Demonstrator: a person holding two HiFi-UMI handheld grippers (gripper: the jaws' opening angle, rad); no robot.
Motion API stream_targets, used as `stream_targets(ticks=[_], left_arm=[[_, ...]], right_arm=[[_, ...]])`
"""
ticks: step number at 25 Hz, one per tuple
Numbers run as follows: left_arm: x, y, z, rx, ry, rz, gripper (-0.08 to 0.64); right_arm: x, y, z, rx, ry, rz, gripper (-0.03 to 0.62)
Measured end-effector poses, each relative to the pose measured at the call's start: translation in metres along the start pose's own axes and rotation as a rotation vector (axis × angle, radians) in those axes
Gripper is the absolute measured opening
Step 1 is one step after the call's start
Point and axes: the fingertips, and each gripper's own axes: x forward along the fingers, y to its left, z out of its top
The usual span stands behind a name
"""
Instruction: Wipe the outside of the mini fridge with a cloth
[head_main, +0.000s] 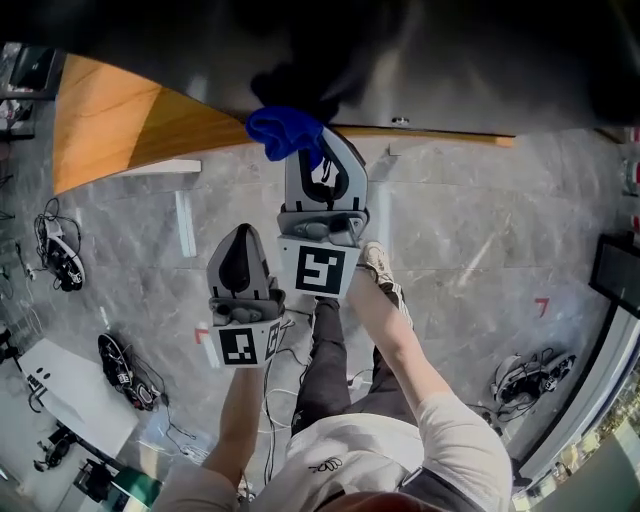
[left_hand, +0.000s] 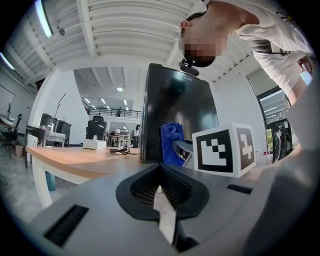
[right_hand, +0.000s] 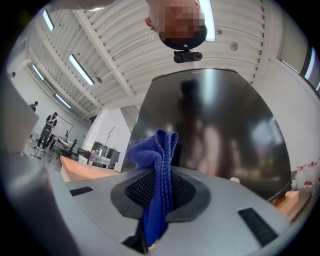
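The fridge (head_main: 450, 70) stands on the wooden bench (head_main: 110, 120), its glossy dark side turned to the person. The cloth (head_main: 285, 130), a blue bunch, sits at the near face of the fridge, low on it. Whether it touches the panel or hangs just off it cannot be told. The right claw (head_main: 312, 148) is clamped on the cloth, with a fold sticking out past the tips toward the fridge. The left claw (head_main: 240, 240) is further back from the fridge, closed on itself with nothing between its jaws.

The step looks like the start of a stroke on this face. To do it well, I would press only the loose fold flat on the panel, so that fabric and not the hard tips meets the gloss. Long overlapping passes across the face should leave no streaks. The push should be light, since a small fridge may slide on the bench; the free left claw could steady its side. The grip must be firm, or the cloth may drag out.
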Motion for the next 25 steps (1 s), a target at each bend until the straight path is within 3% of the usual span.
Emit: stream_targets(ticks=[16, 25], left_arm=[[0.101, -0.175, 0.007, -0.020, -0.027, -0.185, 0.005], [0.128, -0.230, 0.012, -0.022, -0.035, -0.224, 0.005]], right_arm=[[-0.060, -0.207, -0.009, -0.027, 0.010, -0.122, 0.063], [-0.080, -0.290, -0.030, 0.026, 0.081, -0.207, 0.063]])
